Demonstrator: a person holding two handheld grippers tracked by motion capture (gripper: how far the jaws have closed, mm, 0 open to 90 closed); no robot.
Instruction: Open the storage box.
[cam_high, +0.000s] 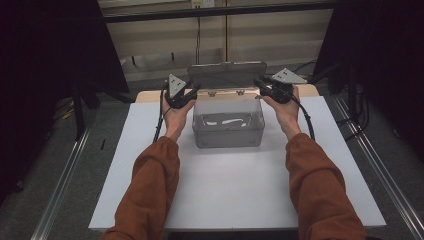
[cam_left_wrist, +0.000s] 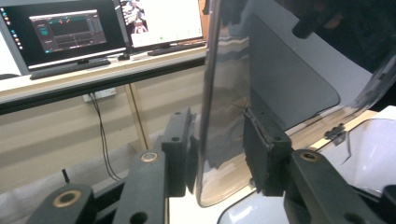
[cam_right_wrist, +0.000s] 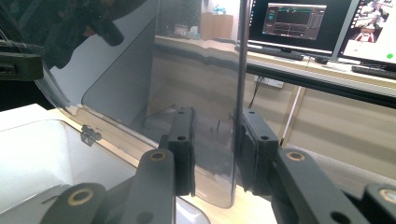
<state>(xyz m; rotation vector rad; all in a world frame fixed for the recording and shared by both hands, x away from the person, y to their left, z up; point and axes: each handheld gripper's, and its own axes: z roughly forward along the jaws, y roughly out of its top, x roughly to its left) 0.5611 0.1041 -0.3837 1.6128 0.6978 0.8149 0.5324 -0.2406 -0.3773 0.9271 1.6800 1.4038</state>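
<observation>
White and bare along its near edge, the worktop (cam_high: 235, 190) carries one thing: a clear plastic box (cam_high: 228, 125) that sits toward the far edge, about midway between the left and right edges. Two forearms in rust-coloured sleeves (cam_high: 150, 190) reach up from the near edge, one on each side of the box.

One lid (cam_high: 226, 74) belongs to the box, hinged along its far wall and standing raised, roughly upright. Two tongs are at it, one at each end. The left tongs (cam_high: 192, 90) sit at the lid's left end; in the left gripper view the lid's edge (cam_left_wrist: 208, 116) runs between the two black jaws, with the pads close on either side — whether they actually press the plastic I cannot tell. The right tongs (cam_high: 260, 84) sit at the lid's right end, and the right gripper view shows the same: lid edge (cam_right_wrist: 240, 116) between the jaws, pads near both faces, contact unclear. Two small hinges (cam_high: 226, 93) show on the far wall.

Beyond the far edge of the worktop stands a pale wall panel with a dark rail (cam_high: 215, 11) above it — and further off, in the gripper views, a desk with two lit monitors (cam_left_wrist: 65, 30). Dark curtains flank the worktop left and right.
</observation>
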